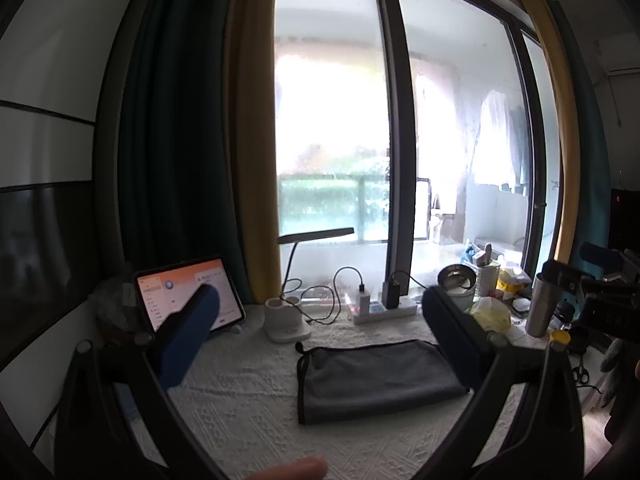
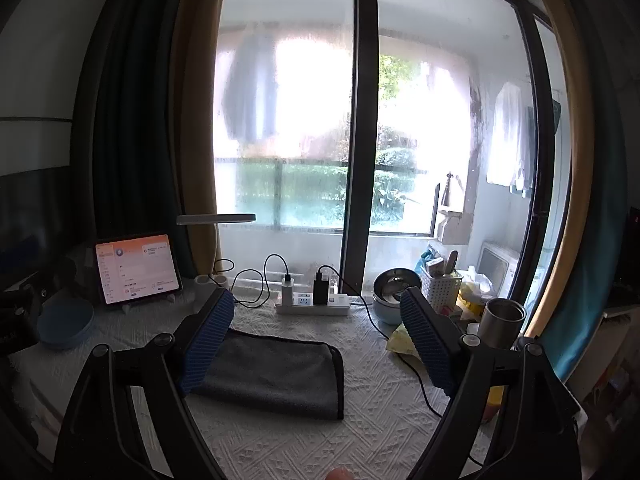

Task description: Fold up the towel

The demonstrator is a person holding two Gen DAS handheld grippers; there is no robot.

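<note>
Left wrist view: grey towel (image 1: 380, 380) lies flat on the white quilted desk (image 1: 248, 412), already doubled over by the look of it, dark piping along the edges, hang loop at its far-left corner. Left tongs (image 1: 320, 332) spread wide, holding nothing, hovering above the desk with the towel between and past the pads. Right wrist view: right tongs (image 2: 316, 344) also spread, empty, towel (image 2: 276, 376) sitting low-centre, its right edge clear of the right pad. Judgement: task is mid-way or near done; another fold would halve it again. To do it well: take the two corners of one short edge, one per tongs, pinch only the top stack cleanly, lift low, carry across to the opposite edge, align piping to piping before letting go. Keep both sides level so the layers don't shear. Risks: quilted cover could get pinched along with the towel; black cable (image 2: 416, 364) and power strip (image 2: 316, 304) sit close on the far and right side, tablet (image 2: 136, 268) at far left, so keep the sweep short.
</note>
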